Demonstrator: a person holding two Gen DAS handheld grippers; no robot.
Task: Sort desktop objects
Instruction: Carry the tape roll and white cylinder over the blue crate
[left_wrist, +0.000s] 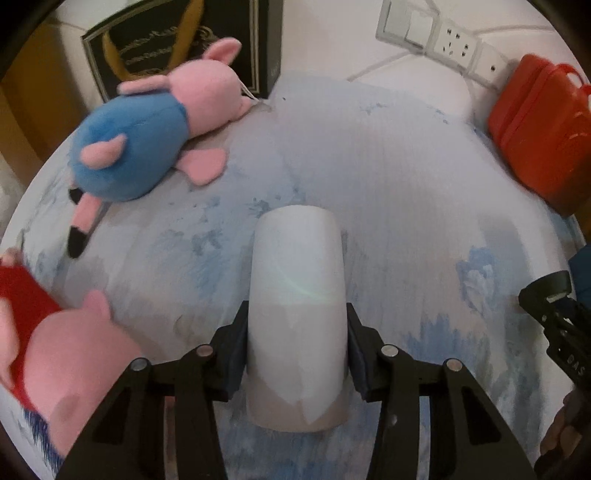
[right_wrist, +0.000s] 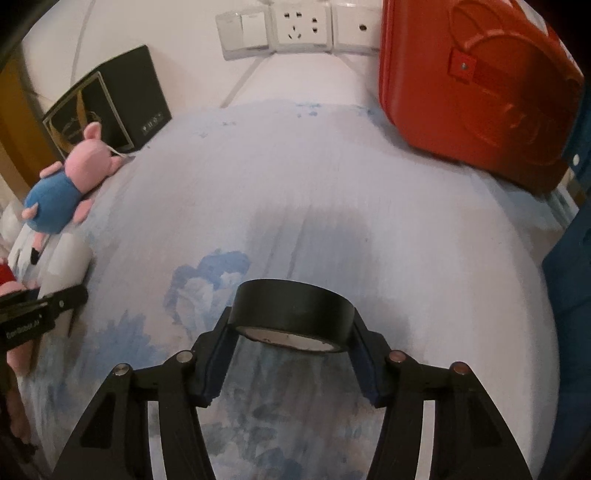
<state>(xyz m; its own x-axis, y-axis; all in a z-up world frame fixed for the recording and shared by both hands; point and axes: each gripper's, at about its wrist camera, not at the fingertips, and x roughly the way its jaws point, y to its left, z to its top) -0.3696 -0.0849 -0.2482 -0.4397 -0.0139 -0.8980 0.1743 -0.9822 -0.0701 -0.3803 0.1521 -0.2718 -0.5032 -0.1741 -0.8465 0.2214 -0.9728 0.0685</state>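
Note:
My left gripper (left_wrist: 297, 347) is shut on a white rounded cylinder (left_wrist: 297, 295), its pads pressing both sides. The same white cylinder (right_wrist: 66, 266) shows at the left edge of the right wrist view, with the left gripper's black finger (right_wrist: 55, 306) beside it. My right gripper (right_wrist: 291, 332) is shut on a black roll of tape (right_wrist: 291, 308), held just above the blue-and-white cloth (right_wrist: 332, 184). A plush pig in blue (left_wrist: 147, 136) lies at the back left. A plush pig in red (left_wrist: 55, 343) lies at the near left.
A red hard case (right_wrist: 476, 85) stands at the back right against the wall. A black box with gold print (left_wrist: 192, 40) stands behind the blue pig. Wall sockets (right_wrist: 299, 26) sit at the back. A dark blue object (right_wrist: 576, 288) borders the right edge.

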